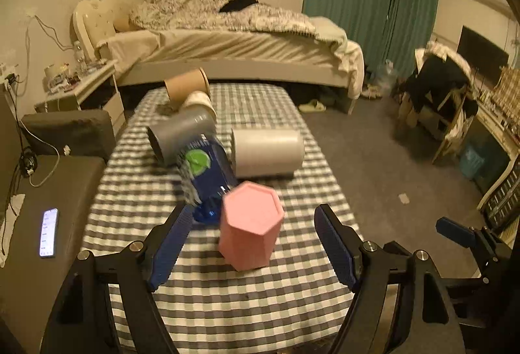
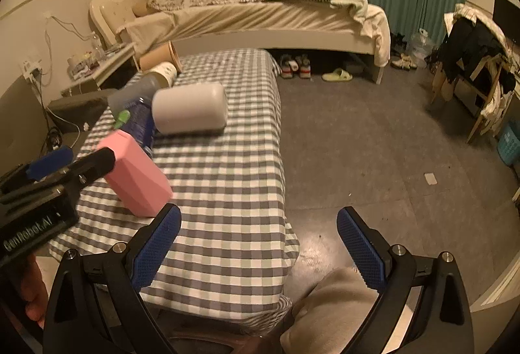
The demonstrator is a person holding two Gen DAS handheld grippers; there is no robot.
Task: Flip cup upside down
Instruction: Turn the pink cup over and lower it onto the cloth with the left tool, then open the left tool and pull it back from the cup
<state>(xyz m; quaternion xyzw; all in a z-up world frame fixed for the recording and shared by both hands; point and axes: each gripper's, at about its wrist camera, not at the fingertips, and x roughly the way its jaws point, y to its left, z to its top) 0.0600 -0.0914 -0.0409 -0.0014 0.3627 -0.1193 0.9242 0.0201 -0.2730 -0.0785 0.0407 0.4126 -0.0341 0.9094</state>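
A pink hexagonal cup (image 1: pixel 250 224) stands on the checked tablecloth (image 1: pixel 227 305) with its closed base up. It also shows in the right wrist view (image 2: pixel 136 175). My left gripper (image 1: pixel 252 240) is open, its fingers apart on either side of the cup and not touching it. My right gripper (image 2: pixel 260 243) is open and empty, over the table's right edge and the floor. The left gripper's body (image 2: pixel 48 185) shows at the left of the right wrist view.
Behind the pink cup lie a blue bottle (image 1: pixel 208 175), a grey cup (image 1: pixel 182 133), a white cup (image 1: pixel 266 152), a cream cup (image 1: pixel 200 102) and a brown cup (image 1: pixel 187 87), all on their sides. A phone (image 1: pixel 48 232) lies on the sofa at left. A bed (image 1: pixel 227 42) stands behind.
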